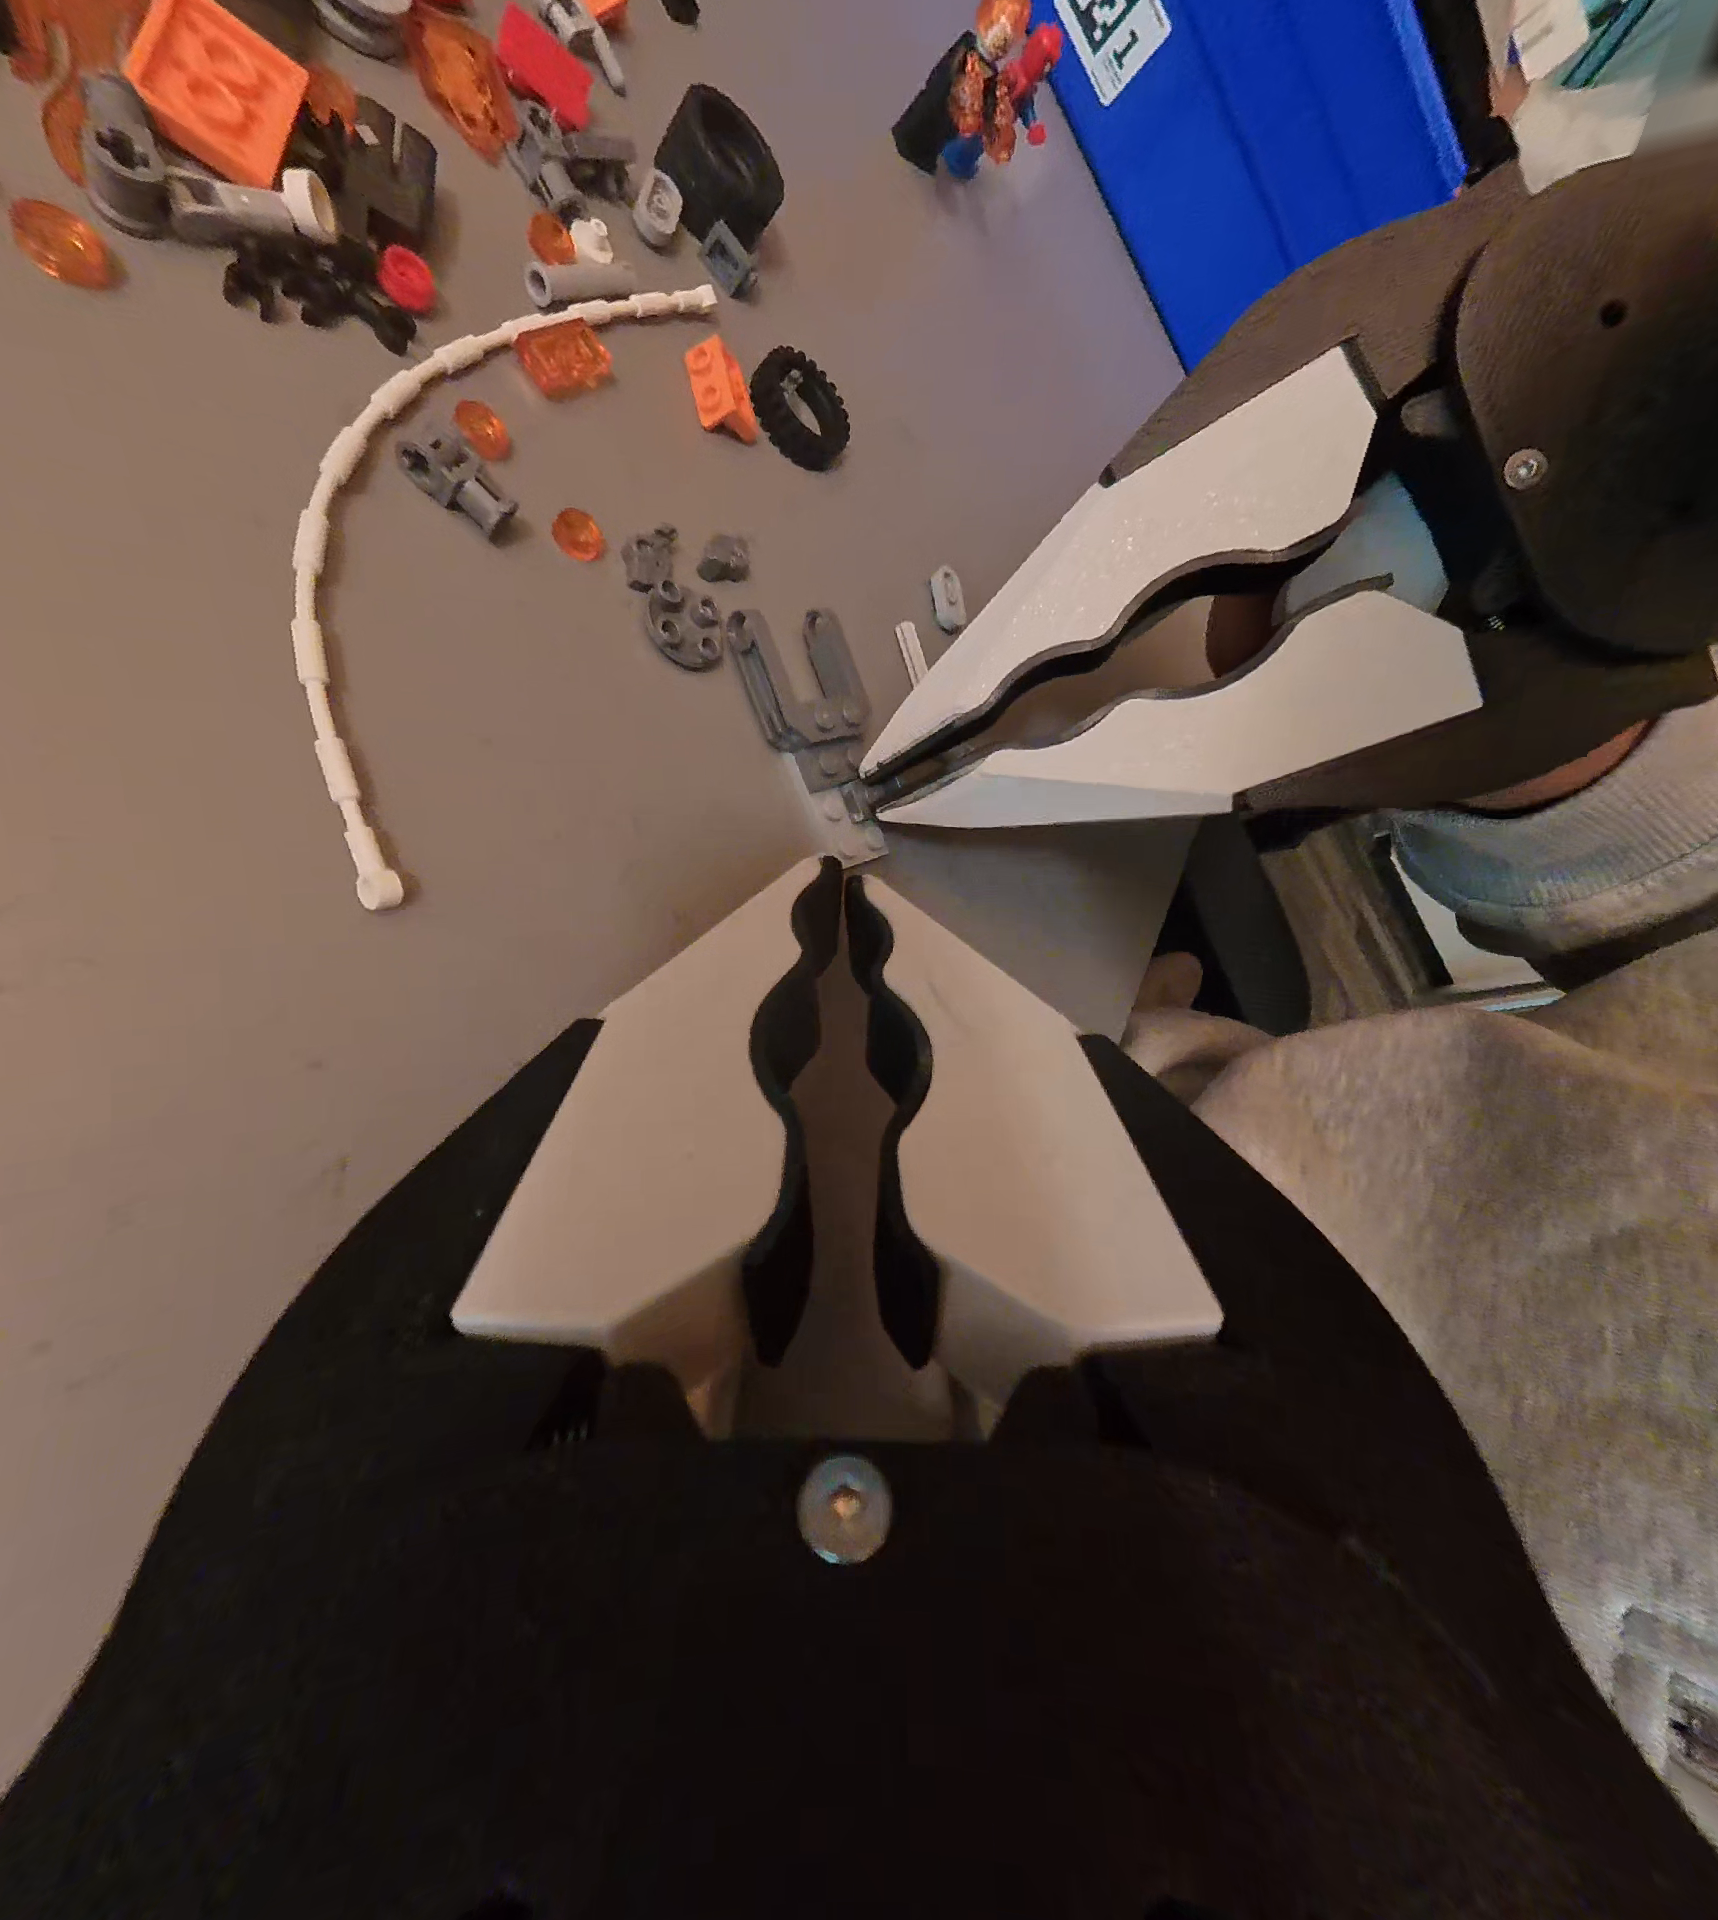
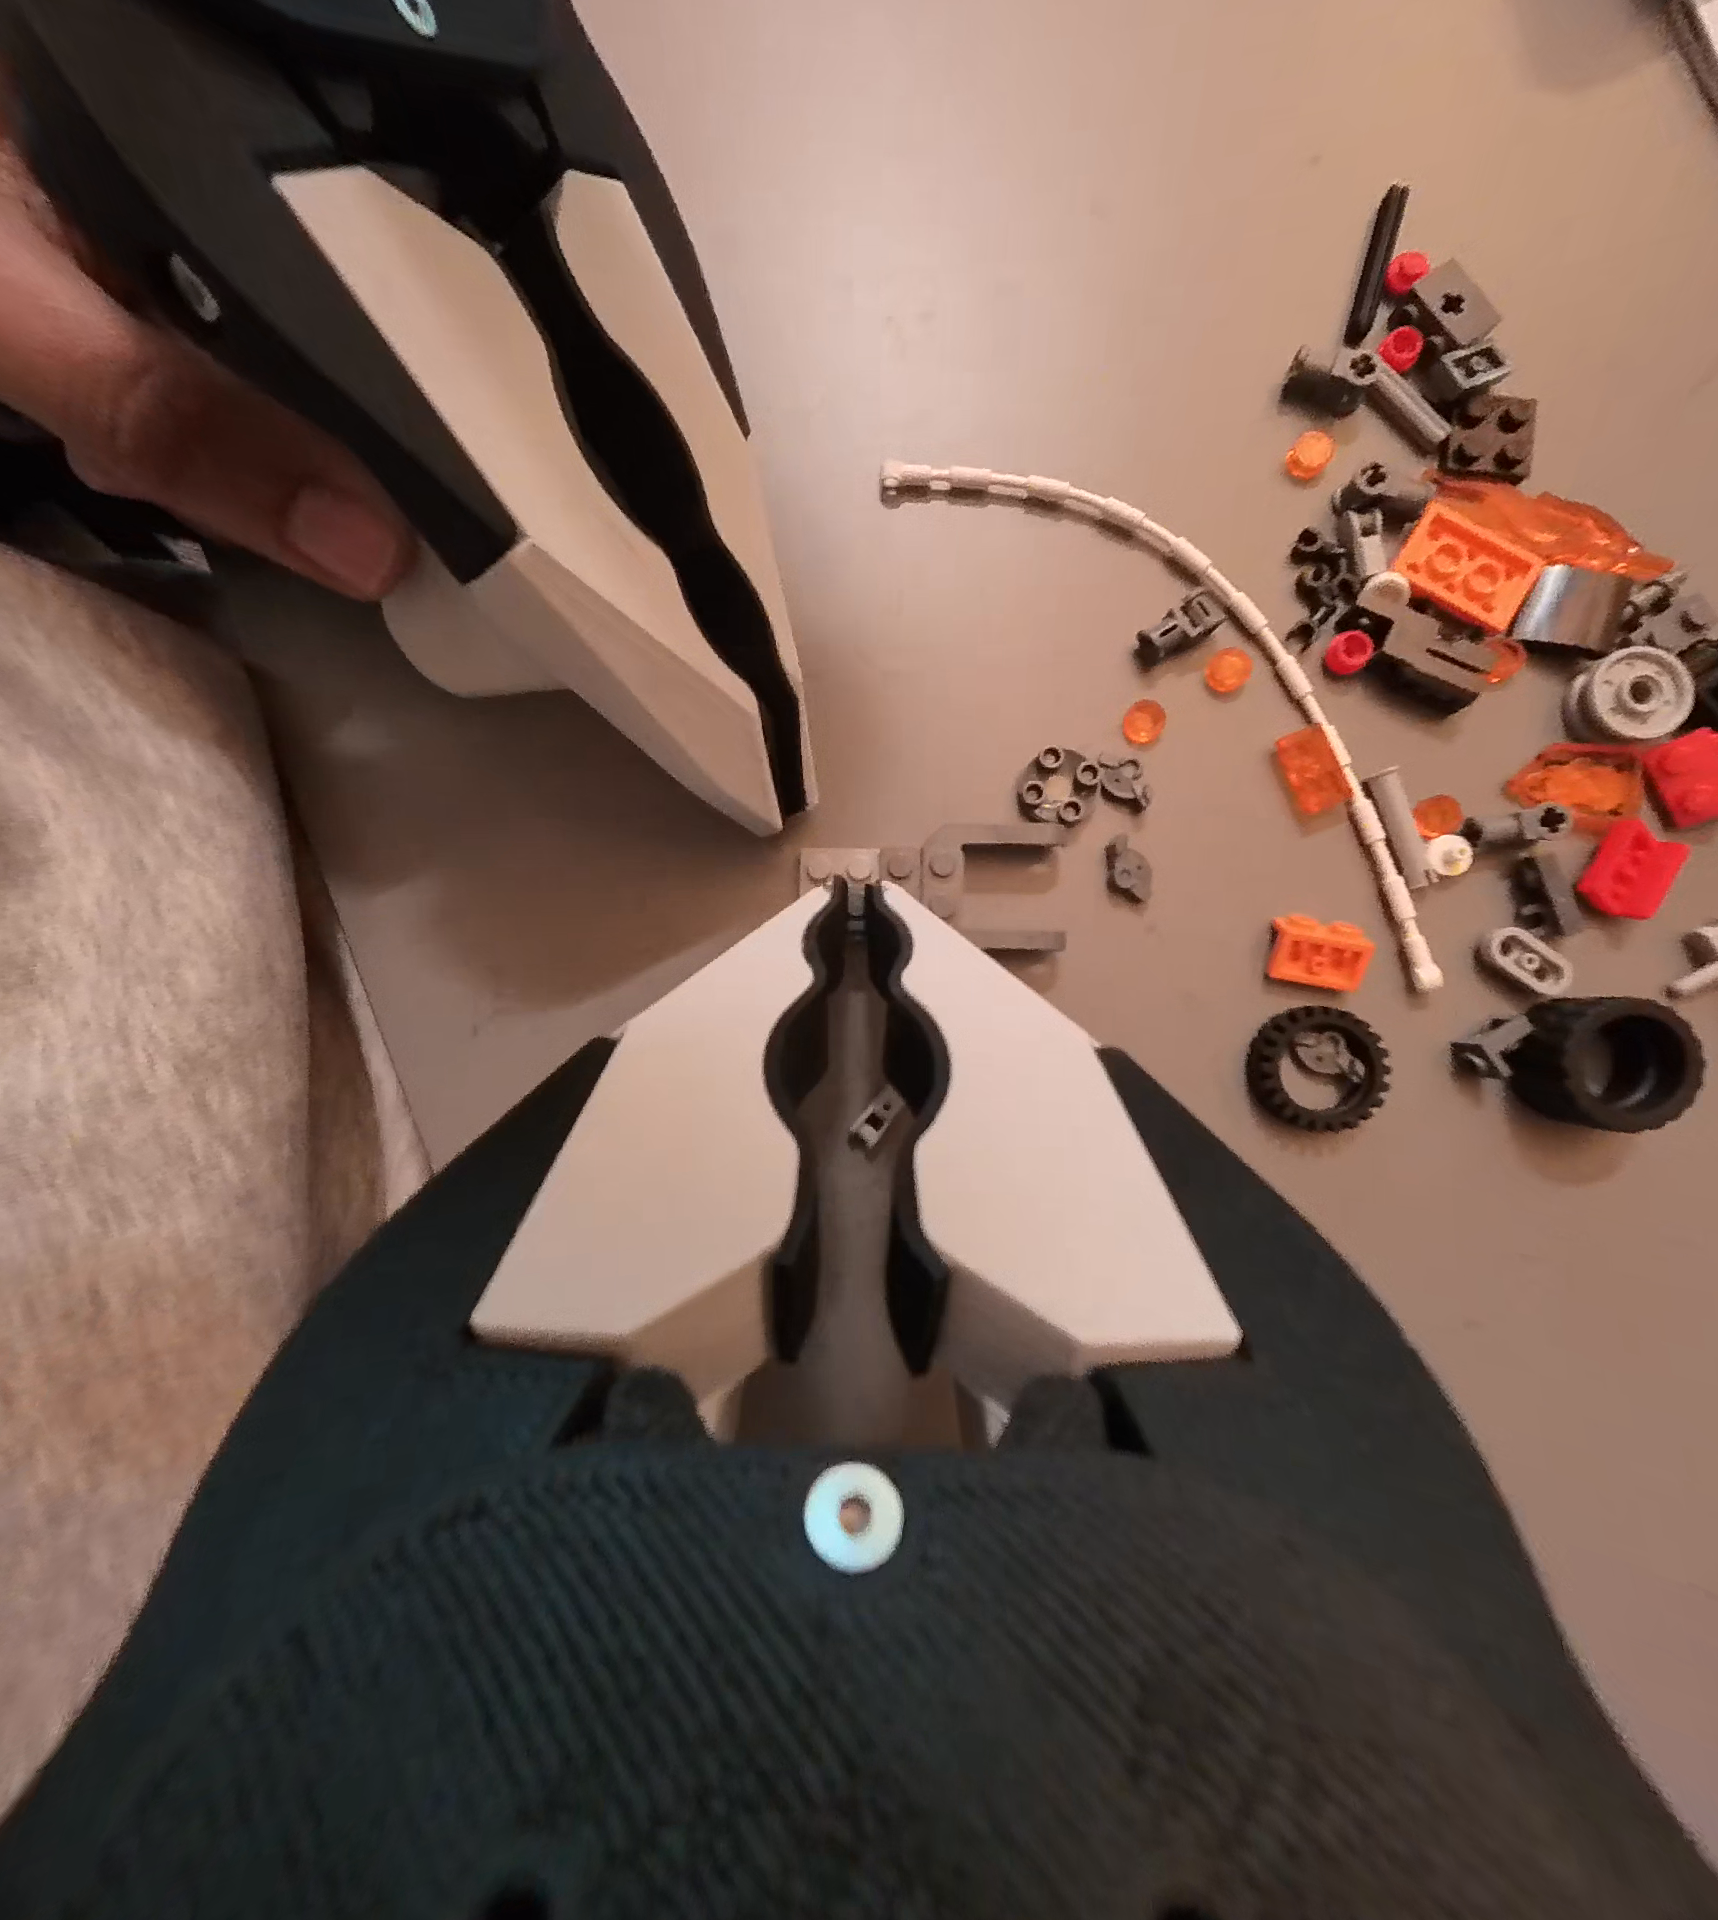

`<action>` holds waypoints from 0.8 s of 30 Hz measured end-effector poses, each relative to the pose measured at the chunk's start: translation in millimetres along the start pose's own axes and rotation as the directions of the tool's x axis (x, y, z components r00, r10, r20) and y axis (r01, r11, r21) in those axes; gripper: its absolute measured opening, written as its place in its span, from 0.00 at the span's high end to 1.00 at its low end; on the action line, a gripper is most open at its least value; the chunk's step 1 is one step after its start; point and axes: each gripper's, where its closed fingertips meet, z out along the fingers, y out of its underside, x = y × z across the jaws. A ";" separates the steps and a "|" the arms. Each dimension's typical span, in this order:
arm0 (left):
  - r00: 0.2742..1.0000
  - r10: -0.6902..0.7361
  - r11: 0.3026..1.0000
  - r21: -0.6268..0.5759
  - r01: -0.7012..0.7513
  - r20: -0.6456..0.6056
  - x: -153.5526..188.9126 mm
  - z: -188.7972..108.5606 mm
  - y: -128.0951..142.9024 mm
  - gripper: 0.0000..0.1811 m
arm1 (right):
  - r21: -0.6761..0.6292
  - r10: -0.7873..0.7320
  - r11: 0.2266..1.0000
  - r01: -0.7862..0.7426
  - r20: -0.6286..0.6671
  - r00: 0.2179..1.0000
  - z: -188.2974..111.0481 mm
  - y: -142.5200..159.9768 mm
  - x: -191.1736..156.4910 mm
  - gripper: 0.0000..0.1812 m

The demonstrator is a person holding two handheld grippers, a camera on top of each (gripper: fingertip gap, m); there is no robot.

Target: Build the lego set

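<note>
Right wrist view: right gripper jaws pinch flat studded grey plate; left gripper jaws closed, empty.

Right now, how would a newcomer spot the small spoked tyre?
On the table, follow the white chain to its near end. Just below lies the small tyre, beside a fat tyre. It alone is thin, with a toothed rim.

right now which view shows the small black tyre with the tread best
The right wrist view: the small black tyre lies flat, sharp and nearer. The left wrist view shows it farther off, tilted and smaller, beside an orange brick.
</note>
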 end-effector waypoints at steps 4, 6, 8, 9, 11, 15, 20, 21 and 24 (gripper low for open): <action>1.000 0.005 1.000 -0.005 -0.005 0.002 0.3 0.4 0.6 1.00 | 0.015 0.019 1.000 -0.019 0.024 1.000 0.2 1.0 0.0 0.99; 1.000 0.005 1.000 -0.005 -0.005 0.001 0.3 0.5 0.6 1.00 | 0.009 0.000 1.000 0.000 0.014 1.000 0.5 1.2 0.2 0.99; 1.000 0.004 1.000 -0.006 -0.004 -0.001 0.5 0.5 0.7 1.00 | -0.007 -0.010 1.000 0.010 0.009 1.000 0.6 1.4 0.1 0.99; 1.000 0.006 1.000 -0.008 -0.006 -0.002 0.8 0.8 0.8 1.00 | -0.017 -0.012 1.000 0.012 0.009 1.000 0.8 1.5 0.2 0.99; 1.000 0.009 1.000 -0.013 -0.009 -0.007 1.6 1.2 1.5 1.00 | -0.035 -0.012 0.999 0.012 0.013 1.000 0.9 1.7 0.1 0.99; 1.000 0.007 1.000 -0.013 -0.007 -0.009 1.7 1.2 1.4 1.00 | -0.039 -0.002 0.999 0.003 0.033 0.999 1.6 1.1 0.7 0.99; 1.000 0.002 1.000 -0.010 -0.003 -0.013 1.7 0.8 1.1 1.00 | -0.039 -0.041 0.998 0.041 0.015 0.999 2.6 0.1 1.1 0.99; 1.000 0.002 1.000 -0.008 -0.002 -0.013 1.6 0.7 0.8 1.00 | -0.036 -0.043 0.998 0.043 0.011 0.999 2.5 -0.1 1.1 0.99; 0.999 0.004 1.000 0.017 -0.003 -0.050 6.2 -2.5 -1.9 1.00 | 0.002 -0.027 1.000 0.027 0.026 0.999 2.3 -1.0 -0.8 1.00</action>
